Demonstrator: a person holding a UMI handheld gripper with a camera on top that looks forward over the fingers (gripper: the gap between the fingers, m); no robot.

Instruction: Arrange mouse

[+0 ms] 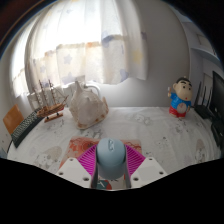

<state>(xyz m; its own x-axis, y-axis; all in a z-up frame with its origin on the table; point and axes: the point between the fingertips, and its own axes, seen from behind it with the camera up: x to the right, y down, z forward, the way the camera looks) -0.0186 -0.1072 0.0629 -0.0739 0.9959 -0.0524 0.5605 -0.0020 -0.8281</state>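
A light blue-grey computer mouse [111,157] sits between my gripper's [111,160] two fingers, above the table. Both magenta pads [89,158] press against its sides, so the gripper is shut on it. The mouse's rounded back faces the camera and hides the space between the fingertips. The table [150,128] with its pale patterned cloth stretches ahead beyond the fingers.
A crumpled clear plastic bag [85,104] lies ahead to the left. A cartoon boy figurine [181,98] in a red shirt stands at the far right. A wooden rack [47,103] stands at the far left. A dark monitor [215,97] is at the right. Curtained windows are behind.
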